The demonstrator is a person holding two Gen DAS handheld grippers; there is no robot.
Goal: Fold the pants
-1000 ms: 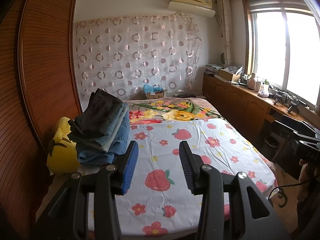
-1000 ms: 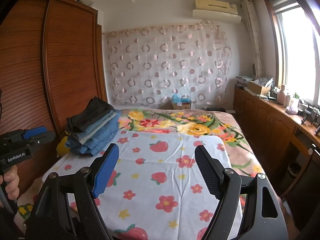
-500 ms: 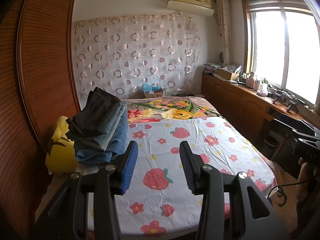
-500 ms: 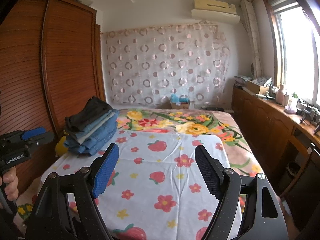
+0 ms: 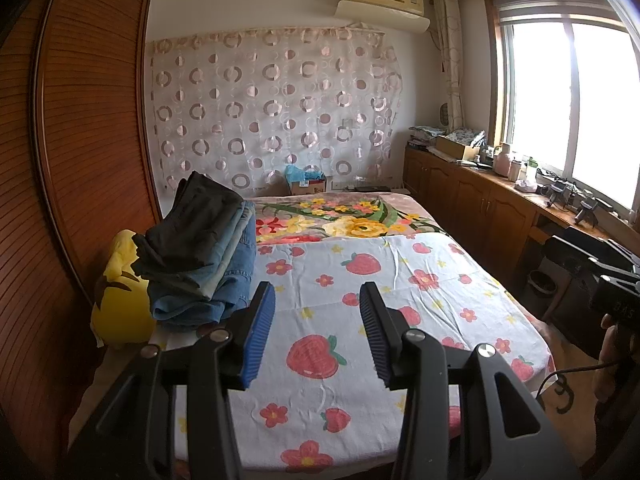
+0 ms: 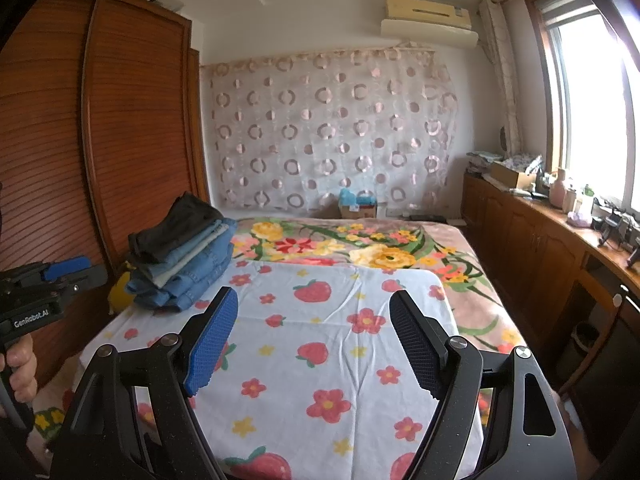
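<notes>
A stack of folded pants (image 5: 200,252), dark pair on top of blue jeans, sits at the left side of the bed; it also shows in the right wrist view (image 6: 182,252). My left gripper (image 5: 316,312) is open and empty, held above the strawberry-print sheet (image 5: 360,320) just right of the stack. My right gripper (image 6: 314,320) is open wide and empty above the same sheet (image 6: 320,340). The left gripper body (image 6: 44,292) shows at the left edge of the right wrist view.
A yellow plush toy (image 5: 120,304) lies under the pants stack beside a brown wardrobe (image 5: 60,180). A floral blanket (image 5: 348,220) covers the far bed half. Wooden cabinets (image 5: 480,208) with clutter run under the window at right.
Both views have shifted slightly; the left gripper has edged a little forward toward the bed. Both grippers stay open and empty.
</notes>
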